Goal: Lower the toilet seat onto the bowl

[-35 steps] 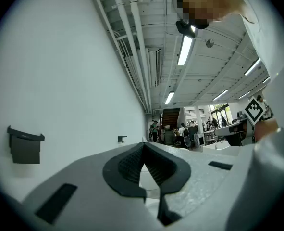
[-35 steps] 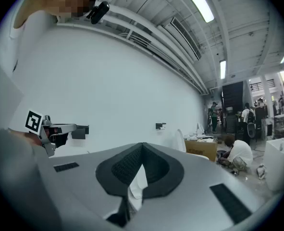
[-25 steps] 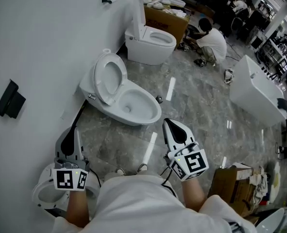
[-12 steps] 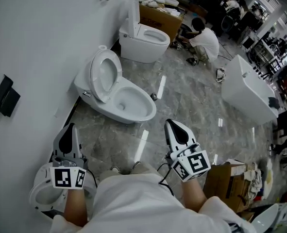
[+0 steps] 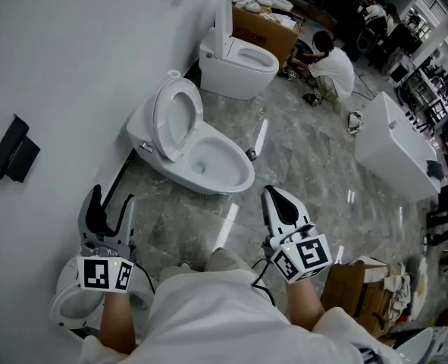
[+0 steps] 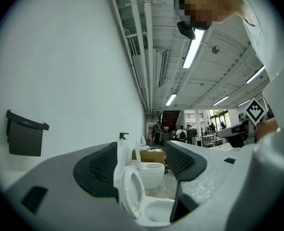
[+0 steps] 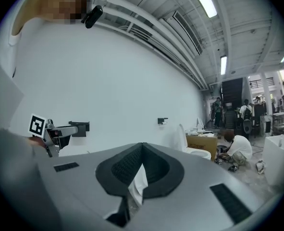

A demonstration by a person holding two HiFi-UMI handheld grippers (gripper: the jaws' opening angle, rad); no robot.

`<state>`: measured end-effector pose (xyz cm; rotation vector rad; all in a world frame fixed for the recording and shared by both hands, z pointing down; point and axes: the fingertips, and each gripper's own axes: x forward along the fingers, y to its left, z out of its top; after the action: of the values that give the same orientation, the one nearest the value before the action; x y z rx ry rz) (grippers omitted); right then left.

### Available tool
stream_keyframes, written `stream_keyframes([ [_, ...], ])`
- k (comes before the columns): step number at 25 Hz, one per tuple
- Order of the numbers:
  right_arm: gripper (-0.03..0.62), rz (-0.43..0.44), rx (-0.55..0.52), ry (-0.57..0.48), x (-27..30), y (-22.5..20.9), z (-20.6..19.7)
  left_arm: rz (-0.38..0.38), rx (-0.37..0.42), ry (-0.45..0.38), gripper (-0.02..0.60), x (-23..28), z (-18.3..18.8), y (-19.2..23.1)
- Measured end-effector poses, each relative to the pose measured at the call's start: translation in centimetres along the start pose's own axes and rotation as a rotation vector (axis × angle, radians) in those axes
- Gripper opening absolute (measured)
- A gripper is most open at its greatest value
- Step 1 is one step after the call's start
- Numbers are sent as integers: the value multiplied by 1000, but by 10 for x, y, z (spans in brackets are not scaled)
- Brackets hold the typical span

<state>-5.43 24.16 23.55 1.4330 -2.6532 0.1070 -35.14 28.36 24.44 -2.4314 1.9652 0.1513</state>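
White toilet seat raised | left claw just spread open, empty | right claw pressed together

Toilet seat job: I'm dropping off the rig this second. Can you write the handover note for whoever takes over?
Left gripper: fingers apart, have just been opening, nothing between them, short of the seat.
Right gripper: shut, empty, also short of it.
White oval toilet seat: raised, leaning back toward the white wall. Its white ceramic bowl lies uncovered ahead of both grippers.
Done: nothing on the seat yet; neither gripper touches it.
Left: reach the raised seat, take its rim, lower it onto the bowl.
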Motion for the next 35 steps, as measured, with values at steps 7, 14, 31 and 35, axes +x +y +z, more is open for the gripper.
stream_keyframes([
  [7, -2, -17, 59, 30, 35, -55, -22, -20, 22, 99, 379, 60, -28, -9],
  [14, -2, 41, 118, 17, 125, -147, -29, 43, 52, 191, 382, 161, -55, -20],
  [31, -3, 225, 177, 19, 288, -259, -15, 134, 153, 412, 382, 339, -104, -8],
  [35, -3, 170, 157, 36, 302, -265, -9, 86, 76, 436, 382, 373, -139, 11],
])
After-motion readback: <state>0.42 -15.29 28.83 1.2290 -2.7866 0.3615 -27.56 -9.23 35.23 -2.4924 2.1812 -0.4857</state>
